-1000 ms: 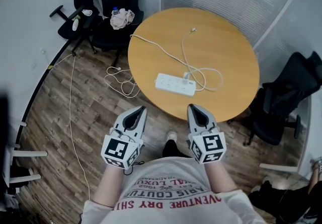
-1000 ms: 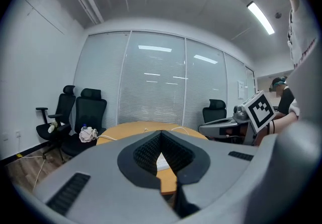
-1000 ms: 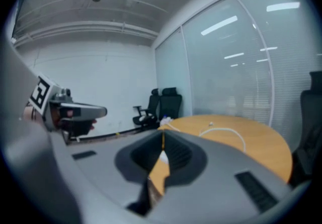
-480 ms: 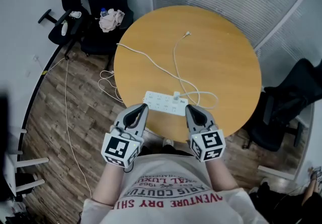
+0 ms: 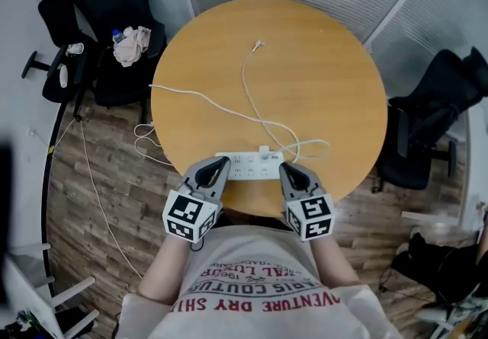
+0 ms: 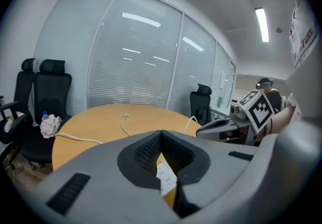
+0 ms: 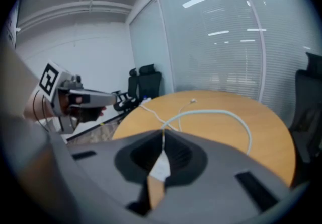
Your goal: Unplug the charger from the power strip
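Observation:
A white power strip (image 5: pixel 245 167) lies near the front edge of the round wooden table (image 5: pixel 320 78). A small white charger (image 5: pixel 264 152) is plugged into the strip's right half. Its thin white cable (image 5: pixel 248 78) loops across the tabletop. My left gripper (image 5: pixel 220 164) is shut and empty, just in front of the strip's left end. My right gripper (image 5: pixel 284 168) is also shut and empty, just in front of the strip's right end. The strip shows through the gap behind the closed tips in the left gripper view (image 6: pixel 166 178) and in the right gripper view (image 7: pixel 160 166).
The strip's thick white cord (image 5: pixel 200 100) runs left over the table edge to coils on the wooden floor (image 5: pixel 146 148). Black office chairs (image 5: pixel 107 2) stand at the back left, one holding a cloth and a bottle (image 5: pixel 130 43). Another chair (image 5: pixel 427 120) stands at the right.
Both grippers moved forward and down, from in front of the table to its near edge right by the power strip. Both stayed shut.

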### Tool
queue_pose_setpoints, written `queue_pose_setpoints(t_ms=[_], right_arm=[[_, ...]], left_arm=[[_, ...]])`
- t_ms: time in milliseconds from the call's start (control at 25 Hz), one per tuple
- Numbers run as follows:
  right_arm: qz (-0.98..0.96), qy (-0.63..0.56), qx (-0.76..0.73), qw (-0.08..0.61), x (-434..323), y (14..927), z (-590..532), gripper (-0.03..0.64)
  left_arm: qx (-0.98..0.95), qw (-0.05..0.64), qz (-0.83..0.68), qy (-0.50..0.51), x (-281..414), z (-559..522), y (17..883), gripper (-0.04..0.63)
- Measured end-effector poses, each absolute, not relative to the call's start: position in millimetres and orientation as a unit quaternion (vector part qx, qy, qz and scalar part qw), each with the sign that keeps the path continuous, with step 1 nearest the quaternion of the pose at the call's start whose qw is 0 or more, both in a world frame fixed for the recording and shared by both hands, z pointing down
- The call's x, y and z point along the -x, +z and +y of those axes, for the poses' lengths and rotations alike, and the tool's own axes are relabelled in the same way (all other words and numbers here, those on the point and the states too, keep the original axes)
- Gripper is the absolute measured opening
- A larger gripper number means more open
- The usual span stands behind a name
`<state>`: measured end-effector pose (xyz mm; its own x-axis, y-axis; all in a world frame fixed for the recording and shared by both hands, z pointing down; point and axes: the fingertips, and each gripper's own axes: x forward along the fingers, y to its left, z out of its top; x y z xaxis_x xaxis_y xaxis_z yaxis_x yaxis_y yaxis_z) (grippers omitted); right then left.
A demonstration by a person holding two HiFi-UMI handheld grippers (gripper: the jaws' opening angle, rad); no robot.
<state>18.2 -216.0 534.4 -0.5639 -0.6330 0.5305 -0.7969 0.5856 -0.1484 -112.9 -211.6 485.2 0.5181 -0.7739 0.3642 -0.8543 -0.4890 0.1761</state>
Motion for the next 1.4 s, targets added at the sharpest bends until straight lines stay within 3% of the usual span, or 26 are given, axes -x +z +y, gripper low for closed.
queue_pose_setpoints(t_ms=[480, 1080, 1120, 1160, 1200, 1400], right_arm=[[-0.804, 0.254, -0.47, 0.261, -12.9, 592.7, -210.3, 0.029], [-0.796, 0.29, -0.437, 0.301, 4.9, 628.6, -212.4, 0.034], [-0.795, 0.294, -0.434, 0.305, 7.2, 631.4, -214.2, 0.072], [-0.794, 0.297, -0.432, 0.309, 9.2, 634.4, -216.0, 0.162], [-0.791, 0.299, -0.432, 0.313, 10.4, 637.1, -218.0, 0.187], [-0.776, 0.299, -0.448, 0.329, 11.3, 646.2, -232.3, 0.193]], left_arm=[[-0.889, 0.228, -0.292, 0.27, 79.9, -212.0, 619.5, 0.032], [-0.87, 0.2, -0.26, 0.369, 60.0, -219.5, 678.8, 0.032], [-0.871, 0.198, -0.258, 0.369, 59.8, -219.9, 678.7, 0.032], [-0.871, 0.196, -0.256, 0.369, 59.4, -220.3, 678.7, 0.032], [-0.872, 0.198, -0.254, 0.369, 59.0, -220.5, 678.9, 0.032], [-0.875, 0.215, -0.227, 0.37, 57.6, -220.9, 679.1, 0.032]])
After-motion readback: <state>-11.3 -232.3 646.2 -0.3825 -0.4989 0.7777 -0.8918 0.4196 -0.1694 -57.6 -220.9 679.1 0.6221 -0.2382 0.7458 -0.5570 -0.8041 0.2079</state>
